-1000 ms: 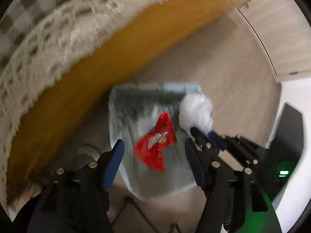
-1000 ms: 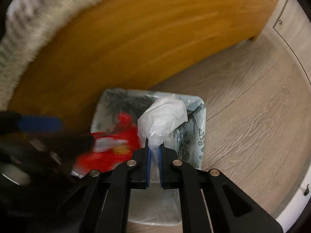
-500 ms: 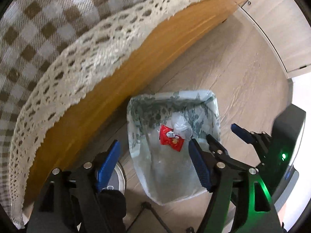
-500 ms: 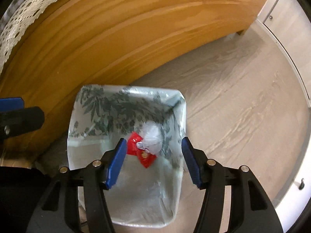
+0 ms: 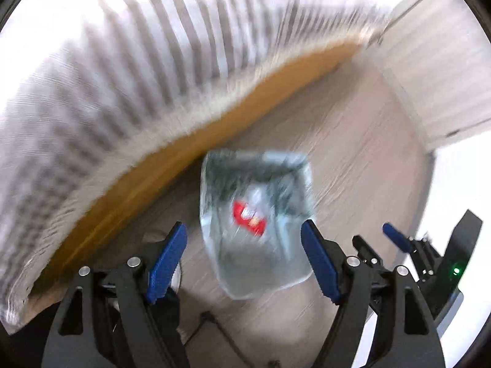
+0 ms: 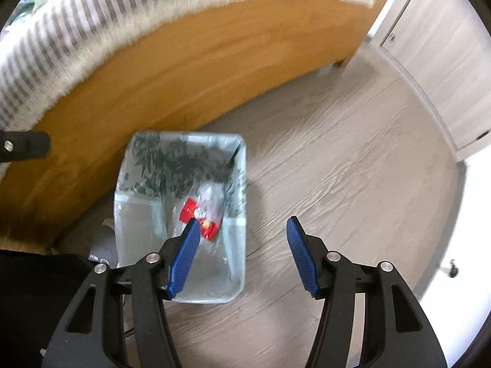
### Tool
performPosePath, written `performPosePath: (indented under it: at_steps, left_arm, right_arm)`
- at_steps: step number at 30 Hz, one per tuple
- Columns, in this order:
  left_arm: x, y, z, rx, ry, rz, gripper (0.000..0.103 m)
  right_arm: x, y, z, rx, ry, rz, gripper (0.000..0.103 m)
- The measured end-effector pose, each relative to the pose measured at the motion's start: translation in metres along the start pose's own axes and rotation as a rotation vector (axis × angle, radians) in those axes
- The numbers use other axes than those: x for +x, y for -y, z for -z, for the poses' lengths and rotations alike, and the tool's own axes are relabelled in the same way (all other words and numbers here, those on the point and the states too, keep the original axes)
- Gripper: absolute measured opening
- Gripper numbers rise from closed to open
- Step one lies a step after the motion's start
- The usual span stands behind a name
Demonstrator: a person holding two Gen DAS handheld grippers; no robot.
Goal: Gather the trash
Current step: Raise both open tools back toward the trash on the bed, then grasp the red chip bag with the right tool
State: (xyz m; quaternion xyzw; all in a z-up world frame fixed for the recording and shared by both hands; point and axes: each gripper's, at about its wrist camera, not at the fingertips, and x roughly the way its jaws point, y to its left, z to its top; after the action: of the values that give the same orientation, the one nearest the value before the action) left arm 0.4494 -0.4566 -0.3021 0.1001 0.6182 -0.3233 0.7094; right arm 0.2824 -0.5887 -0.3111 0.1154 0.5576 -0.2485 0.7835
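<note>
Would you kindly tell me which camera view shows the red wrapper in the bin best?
The right wrist view: the red wrapper lies fairly sharp inside the bin. The left wrist view shows it only as a blurred red smear.

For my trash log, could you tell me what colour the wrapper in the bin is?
Red wrapper, clearest in the right wrist view.
</note>
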Motion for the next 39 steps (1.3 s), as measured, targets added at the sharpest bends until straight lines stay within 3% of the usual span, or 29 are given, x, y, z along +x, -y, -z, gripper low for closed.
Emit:
performPosePath:
  at_steps: [5,9,17,20,28,32,39]
  left_arm:
    - [-0.106,-0.014,0.026,0.043,0.27,0.056,0.079]
    - [-0.182,-0.044,0.045,0.035,0.497,0.001,0.086]
    - [-0.286,-0.123,0.074,-0.072,0.77,-0.09,0.092]
    - [-0.314,-0.162,0.085,-0.155,0.861,-0.119,0.095]
    - [-0.328,-0.265,0.103,-0.298,0.915,-0.199,0.095]
    - [-0.325,-0.334,0.114,-0.465,0.906,-0.223,0.095]
    - [-0.3,-0.472,0.137,-0.774,0.893,-0.173,0.095]
  right_arm:
    - [-0.077,-0.018,-0.011,-0.006,0.167,0.029,0.064]
    - [-0.139,-0.053,-0.021,-0.019,0.33,0.006,0.064]
    - [-0.219,-0.134,-0.034,-0.126,0.565,-0.041,0.064]
    - [-0.24,-0.158,-0.036,-0.157,0.63,-0.07,0.07]
    - [-0.262,-0.244,-0.045,-0.285,0.704,-0.183,0.07]
    - [-0.256,-0.299,-0.055,-0.375,0.68,-0.246,0.07]
    - [-0.243,-0.42,-0.078,-0.583,0.65,-0.34,0.07]
